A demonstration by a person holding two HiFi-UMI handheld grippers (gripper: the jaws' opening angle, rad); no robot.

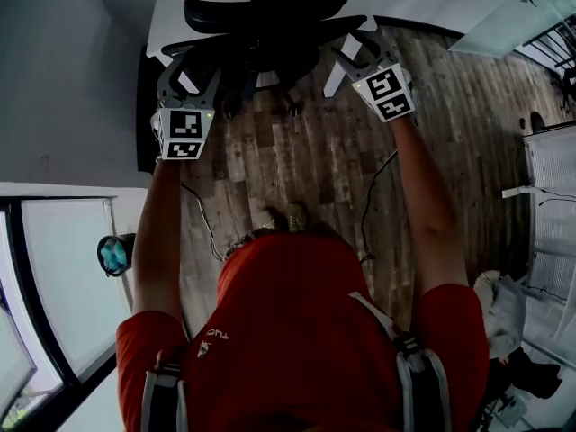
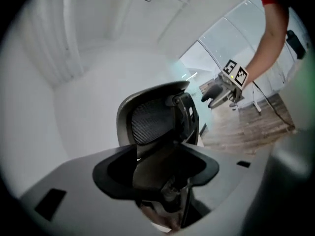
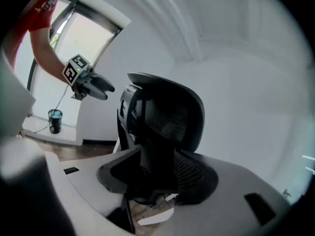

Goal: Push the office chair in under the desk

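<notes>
The black office chair point(image 1: 265, 14) stands right up against the front edge of the white desk point(image 1: 168, 12), with its mesh backrest turned toward the person in the red shirt point(image 1: 297, 331). Its casters rest on the wooden floor point(image 1: 297, 165) just on the person's side of the chair. How far the seat reaches under the desktop I cannot make out from here.

Both arms are stretched forward, one to each side of the chair. The left gripper point(image 1: 191, 72) hangs just beside the chair's left edge, with its jaws spread wide and nothing between the pads. From its own view the backrest point(image 2: 152, 117) shows in the gap ahead of the jaws, apart from them. The right gripper point(image 1: 357, 48) is held at the chair's right side, near a white desk leg point(image 1: 335, 79). Its jaws are also apart and empty, and the chair's back sits beyond them, not gripped. Each gripper shows in the other's view, free in the air beside the chair.

A thin cable point(image 1: 376, 187) trails over the floor behind the chair. A small dark pot with a blue top point(image 1: 114, 255) sits by the window, well left of the chair.
</notes>
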